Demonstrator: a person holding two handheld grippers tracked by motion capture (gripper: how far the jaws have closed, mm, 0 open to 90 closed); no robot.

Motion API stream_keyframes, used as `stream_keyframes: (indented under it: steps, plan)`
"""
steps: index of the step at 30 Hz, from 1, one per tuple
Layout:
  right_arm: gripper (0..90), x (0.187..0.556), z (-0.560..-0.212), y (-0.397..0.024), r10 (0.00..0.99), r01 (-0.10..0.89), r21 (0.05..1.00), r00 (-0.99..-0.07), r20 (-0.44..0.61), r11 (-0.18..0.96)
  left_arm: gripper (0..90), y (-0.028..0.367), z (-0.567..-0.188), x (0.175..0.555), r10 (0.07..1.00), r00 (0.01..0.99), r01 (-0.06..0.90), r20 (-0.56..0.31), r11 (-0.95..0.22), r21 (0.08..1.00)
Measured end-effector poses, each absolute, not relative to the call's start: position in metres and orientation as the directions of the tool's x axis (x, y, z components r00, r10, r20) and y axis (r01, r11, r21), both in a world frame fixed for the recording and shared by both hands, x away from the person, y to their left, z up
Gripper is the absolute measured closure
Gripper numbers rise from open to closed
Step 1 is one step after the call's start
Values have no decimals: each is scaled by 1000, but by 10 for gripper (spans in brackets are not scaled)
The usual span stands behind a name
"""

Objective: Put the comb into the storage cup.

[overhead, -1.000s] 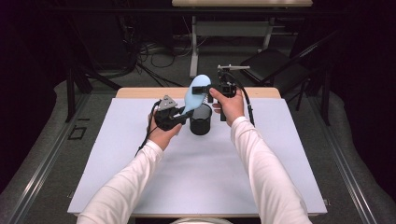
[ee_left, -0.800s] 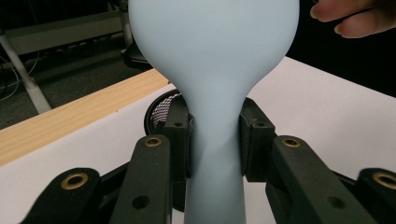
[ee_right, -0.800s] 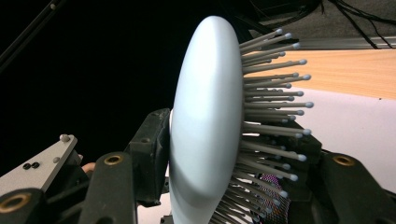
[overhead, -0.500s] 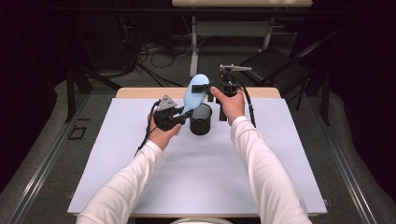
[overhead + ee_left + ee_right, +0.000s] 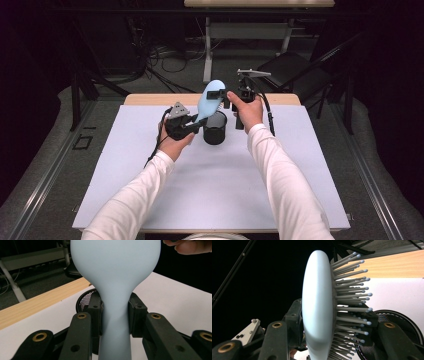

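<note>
Hairbrush: pale blue plastic paddle hairbrush (image 5: 209, 101) with grey ball-tipped bristles, held in the air over the far middle of the white table (image 5: 210, 200), head tilted up and away from the person, just above the black wire-mesh cup (image 5: 215, 128).
Left gripper: the left gripper (image 5: 115, 315) is clamped on the narrow neck of the brush where handle meets head; both pads press on the blue plastic.
Right gripper: the right gripper (image 5: 332, 330) has just been closing, with the oval head between its jaws; one jaw sits against the smooth back, the other among the bristles, and it looks clamped on the head.
Handling: probably light and stiff; the smooth plastic back may be slippery, and the bristles give way under a pad, so a grip across the head may shift.
Where to hold: the waisted neck or the handle is the safer place, since the pads seat on firm plastic that widens above them.
Mesh cup: stands upright near the far edge, open mouth up, likely the place where the handle goes.
Left gripper view: shows the pads seated on the neck and the cup rim (image 5: 83, 298) behind it.
Right gripper view: shows the bristle side (image 5: 352, 297) edge-on.
High view: shows both hands and how the brush hangs over the cup.
</note>
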State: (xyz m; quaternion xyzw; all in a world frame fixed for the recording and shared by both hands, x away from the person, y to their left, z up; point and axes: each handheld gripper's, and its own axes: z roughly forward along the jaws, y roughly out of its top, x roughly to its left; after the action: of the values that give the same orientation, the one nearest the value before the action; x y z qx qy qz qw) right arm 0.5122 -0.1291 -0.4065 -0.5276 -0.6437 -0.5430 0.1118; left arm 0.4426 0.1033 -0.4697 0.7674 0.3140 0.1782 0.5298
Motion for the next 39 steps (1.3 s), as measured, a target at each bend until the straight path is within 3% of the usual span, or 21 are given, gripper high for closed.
stream_keyframes:
  steps: [21, 39]
  plan:
    - [503, 514, -407, -132, 535, 821, 543, -383, 753, -176, 672, 103, -469, 442, 675, 736, 283, -56, -231, 931]
    - [511, 514, -417, -137, 530, 805, 541, -358, 769, -242, 436, 106, -471, 442, 704, 709, 295, -45, -239, 925]
